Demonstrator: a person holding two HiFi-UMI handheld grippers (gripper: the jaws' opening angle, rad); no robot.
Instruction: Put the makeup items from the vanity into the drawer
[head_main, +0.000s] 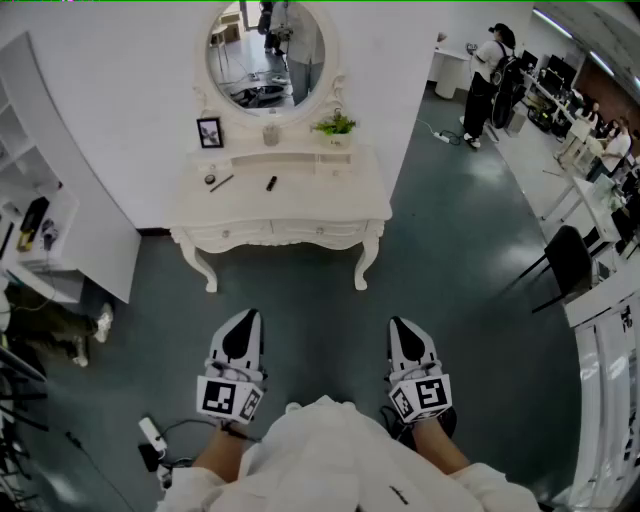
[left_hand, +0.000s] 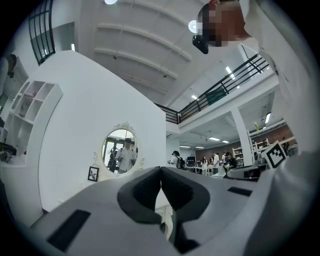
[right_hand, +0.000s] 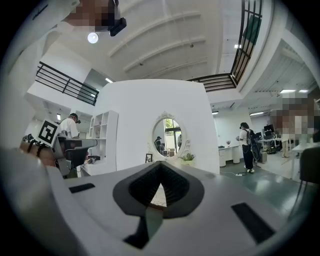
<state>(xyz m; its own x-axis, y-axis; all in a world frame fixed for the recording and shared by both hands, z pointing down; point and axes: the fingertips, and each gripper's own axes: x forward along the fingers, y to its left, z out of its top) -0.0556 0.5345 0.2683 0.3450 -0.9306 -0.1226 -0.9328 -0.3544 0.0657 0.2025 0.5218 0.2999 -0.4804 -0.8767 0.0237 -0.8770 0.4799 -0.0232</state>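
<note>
The left gripper (head_main: 243, 318) and the right gripper (head_main: 400, 325) hang over the floor, well apart from the table (head_main: 350, 205). The jaws of both are pressed together, with nothing between them. On the left half of the table top lie a small round item (head_main: 210, 179) and a thin stick (head_main: 222, 183). A dark tube (head_main: 271, 183) lies near the middle. The drawer (head_main: 300, 233) under the front edge is closed.

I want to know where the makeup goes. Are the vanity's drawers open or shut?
Shut. In the head view the drawers sit flush in the front of the vanity; nothing is pulled out.
</note>
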